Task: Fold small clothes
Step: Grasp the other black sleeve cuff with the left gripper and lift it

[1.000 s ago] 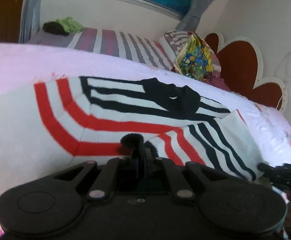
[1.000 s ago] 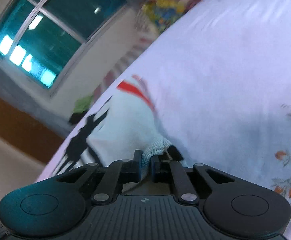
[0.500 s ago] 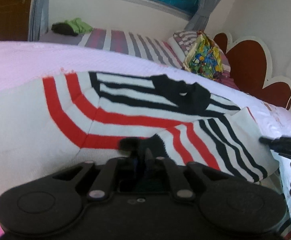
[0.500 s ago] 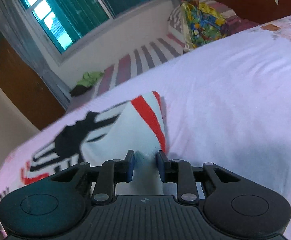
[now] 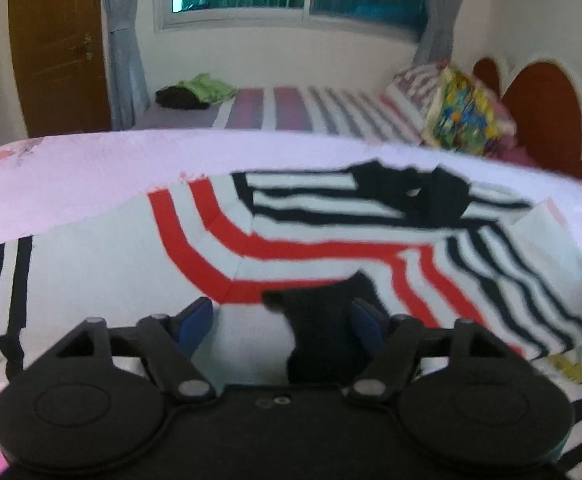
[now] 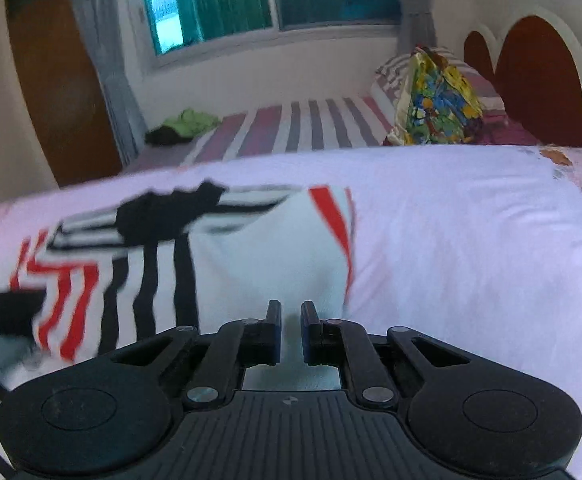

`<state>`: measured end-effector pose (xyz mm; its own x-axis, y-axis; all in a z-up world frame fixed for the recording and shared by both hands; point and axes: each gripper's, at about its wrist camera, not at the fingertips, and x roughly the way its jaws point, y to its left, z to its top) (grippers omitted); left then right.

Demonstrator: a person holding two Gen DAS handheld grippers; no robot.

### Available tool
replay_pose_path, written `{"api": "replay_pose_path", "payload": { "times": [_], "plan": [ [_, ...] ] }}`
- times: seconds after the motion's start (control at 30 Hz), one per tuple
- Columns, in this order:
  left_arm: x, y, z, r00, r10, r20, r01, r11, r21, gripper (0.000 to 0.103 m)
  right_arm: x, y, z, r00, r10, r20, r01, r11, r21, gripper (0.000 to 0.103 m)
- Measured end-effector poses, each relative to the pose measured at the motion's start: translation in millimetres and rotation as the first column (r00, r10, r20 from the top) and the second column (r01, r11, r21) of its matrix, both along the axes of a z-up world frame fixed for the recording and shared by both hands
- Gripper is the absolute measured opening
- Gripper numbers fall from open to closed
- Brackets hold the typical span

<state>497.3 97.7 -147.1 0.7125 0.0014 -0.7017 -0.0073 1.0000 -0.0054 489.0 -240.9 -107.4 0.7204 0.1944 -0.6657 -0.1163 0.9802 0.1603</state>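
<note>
A white knit sweater [image 5: 323, 220] with red and black stripes and a black collar lies on the pale pink bedsheet [image 5: 71, 184]. My left gripper [image 5: 281, 316] is open, its blue-padded jaws wide apart, with a black cuff [image 5: 323, 320] lying loose between them. In the right wrist view the sweater [image 6: 251, 248] is folded, its white side up. My right gripper [image 6: 291, 316] hovers at the fold's near edge, jaws slightly apart, with white cloth showing in the gap.
A second bed with a striped cover [image 5: 311, 116] stands behind, with a green and black clothes heap [image 5: 199, 92] and a colourful pillow [image 5: 463, 116]. A red headboard [image 6: 539, 68] is at the right, a wooden door [image 5: 59, 48] at the left.
My left gripper opened and let go of the black cuff. My right gripper opened a little and released the white cloth. Both views levelled out over the sweater.
</note>
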Motion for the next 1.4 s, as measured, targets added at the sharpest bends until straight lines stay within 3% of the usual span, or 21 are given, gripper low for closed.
{"api": "replay_pose_path", "payload": {
  "times": [0.03, 0.1, 0.37, 0.47, 0.53, 0.6, 0.63, 0.73, 0.83, 0.93, 0.97, 1.07, 1.17, 1.23, 1.3, 1.4],
  "plan": [
    [4, -4, -6, 0.999, -0.004, -0.036, 0.006, 0.999, 0.032, 0.075, 2, 6, -10, 0.999, -0.012, -0.031, 0.011, 0.999, -0.039, 0.013],
    [2, -8, -13, 1.0, -0.018, -0.02, 0.019, 0.997, 0.072, 0.078, 2, 13, -19, 0.999, -0.03, -0.018, 0.029, 0.998, -0.053, 0.015],
    [-26, 21, 3, 1.0, -0.008, 0.003, 0.008, 0.999, -0.036, 0.075, -2, 34, -25, 0.999, -0.035, 0.015, 0.037, 0.984, -0.173, 0.015],
    [-46, 39, 10, 0.999, 0.035, 0.015, -0.034, 0.999, -0.041, 0.075, -11, 54, -31, 0.998, 0.015, 0.063, 0.005, 0.951, -0.309, 0.016],
    [-62, 61, 15, 0.997, 0.064, 0.041, -0.059, 0.993, -0.106, 0.076, -11, 53, -28, 0.998, 0.005, 0.06, 0.013, 0.957, -0.291, 0.018],
    [-79, 89, 18, 0.991, 0.125, 0.056, -0.118, 0.986, -0.119, 0.077, -14, 45, -17, 0.998, -0.023, 0.058, 0.033, 0.983, -0.181, 0.098],
    [-85, 101, 18, 0.987, 0.153, 0.052, -0.147, 0.983, -0.109, 0.077, -17, 43, -12, 0.997, -0.016, 0.08, 0.027, 0.991, -0.129, 0.103],
    [-99, 144, 16, 0.971, 0.237, 0.036, -0.231, 0.966, -0.117, 0.077, -27, 46, 2, 0.99, -0.002, 0.144, 0.002, 1.0, 0.0, 0.103],
    [-105, 185, 13, 0.949, 0.315, 0.019, -0.308, 0.938, -0.16, 0.077, -20, 62, 8, 0.991, -0.014, 0.134, 0.016, 1.0, -0.017, 0.103],
    [-108, 226, 7, 0.919, 0.395, 0.004, -0.38, 0.885, -0.269, 0.075, -14, 69, 11, 0.989, -0.034, 0.146, 0.033, 0.999, 0.008, 0.103],
    [-109, 241, 2, 0.906, 0.423, -0.01, -0.402, 0.853, -0.334, 0.074, -9, 76, 9, 0.989, -0.039, 0.145, 0.042, 0.999, -0.022, 0.103],
    [-116, 283, -13, 0.864, 0.503, 0.001, -0.42, 0.723, -0.549, 0.072, -4, 89, 10, 0.987, -0.047, 0.156, 0.06, 0.995, -0.082, 0.103],
    [-117, 304, -21, 0.836, 0.548, 0.009, -0.411, 0.638, -0.652, 0.066, 0, 99, 8, 0.988, -0.09, 0.123, 0.106, 0.987, -0.125, 0.103],
    [-115, 313, -26, 0.822, 0.569, -0.003, -0.416, 0.598, -0.685, 0.053, 1, 107, 6, 0.986, -0.125, 0.111, 0.144, 0.972, -0.184, 0.103],
    [-110, 321, -30, 0.815, 0.579, -0.025, -0.429, 0.573, -0.699, 0.031, 3, 109, 6, 0.985, -0.141, 0.101, 0.16, 0.965, -0.209, 0.103],
    [-108, 341, -36, 0.812, 0.581, -0.058, -0.442, 0.546, -0.712, 0.011, -5, 111, 9, 0.982, -0.15, 0.113, 0.171, 0.963, -0.21, 0.103]
  ]
}}
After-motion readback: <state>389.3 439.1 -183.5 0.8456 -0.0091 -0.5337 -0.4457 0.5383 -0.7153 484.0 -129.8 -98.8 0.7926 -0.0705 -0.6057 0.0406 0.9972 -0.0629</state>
